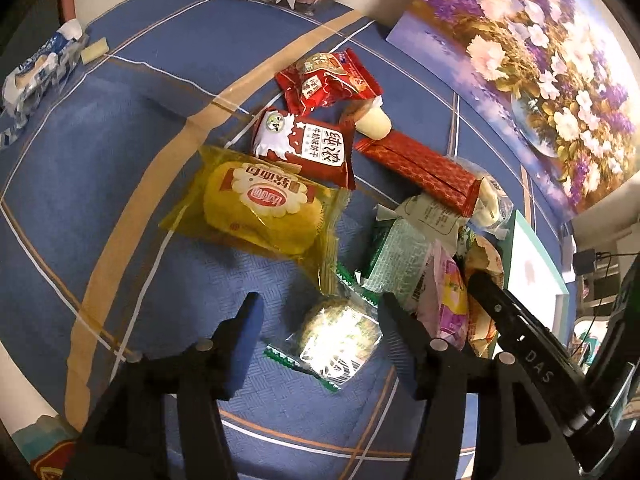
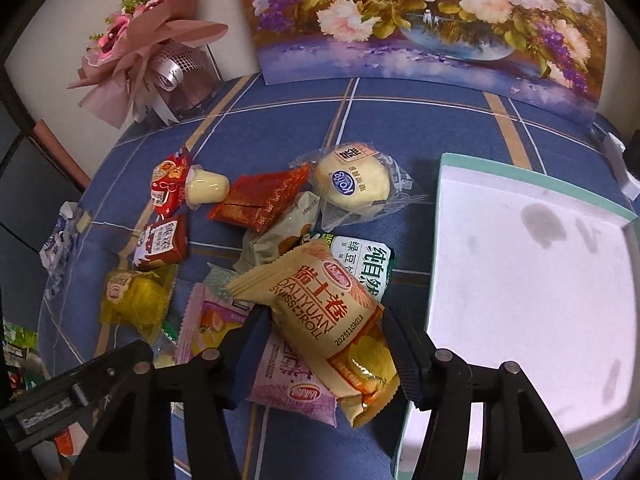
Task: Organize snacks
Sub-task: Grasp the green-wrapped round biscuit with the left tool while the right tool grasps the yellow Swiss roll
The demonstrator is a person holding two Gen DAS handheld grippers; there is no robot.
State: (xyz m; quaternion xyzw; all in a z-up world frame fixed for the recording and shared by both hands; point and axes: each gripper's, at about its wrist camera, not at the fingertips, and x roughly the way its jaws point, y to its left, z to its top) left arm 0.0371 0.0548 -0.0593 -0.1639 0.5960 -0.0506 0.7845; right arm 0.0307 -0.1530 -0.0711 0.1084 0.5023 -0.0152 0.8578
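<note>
Snacks lie heaped on a blue checked tablecloth [image 2: 400, 120], with a floral painting [image 2: 420, 20] propped against the wall behind and a pink wrapped bouquet [image 2: 148, 52] at the back left corner. Seen from the right wrist, the right gripper [image 2: 324, 344] has its jaws on either side of a tan Swiss roll packet [image 2: 332, 320]; both pads appear to touch the wrapper's edges, though the view does not settle whether they press hard enough to hold it. That packet rests on top of a pink packet [image 2: 288, 384], just beside a shallow white tray with a teal rim [image 2: 536, 280] that sits to the right of the pile. Seen from the left wrist, the left gripper [image 1: 320, 320] stands released, its jaws apart over a clear-wrapped round green cake [image 1: 340, 336] lying on the cloth between them, neither pad touching it. Farther back are a yellow bread packet [image 1: 256, 204], a red-and-white milk biscuit packet [image 1: 308, 144], a long red bar [image 1: 420, 168] and a small jelly cup [image 1: 374, 124]. A blue-and-white wrapper [image 1: 36, 72] lies well apart at the table's far left edge.
</note>
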